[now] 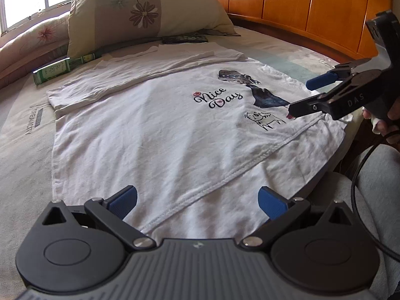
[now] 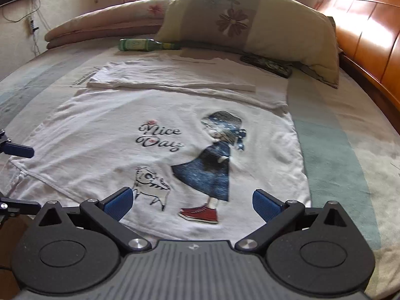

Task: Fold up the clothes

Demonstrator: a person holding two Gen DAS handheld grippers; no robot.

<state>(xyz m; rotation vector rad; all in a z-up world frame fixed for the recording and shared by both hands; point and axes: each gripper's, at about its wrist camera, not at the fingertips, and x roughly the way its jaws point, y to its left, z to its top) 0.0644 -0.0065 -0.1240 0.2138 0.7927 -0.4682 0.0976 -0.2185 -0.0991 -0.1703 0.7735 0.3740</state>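
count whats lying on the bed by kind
white t-shirt: 1
floral pillow: 1
folded quilt: 1
green bottle: 1
dark remote control: 1
total: 5

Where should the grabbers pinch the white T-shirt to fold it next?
Probably the near edge of the T-shirt, coming low from the near side. The far side is already folded in, the near edge lies flat and free, and the left gripper and right gripper are both open there.
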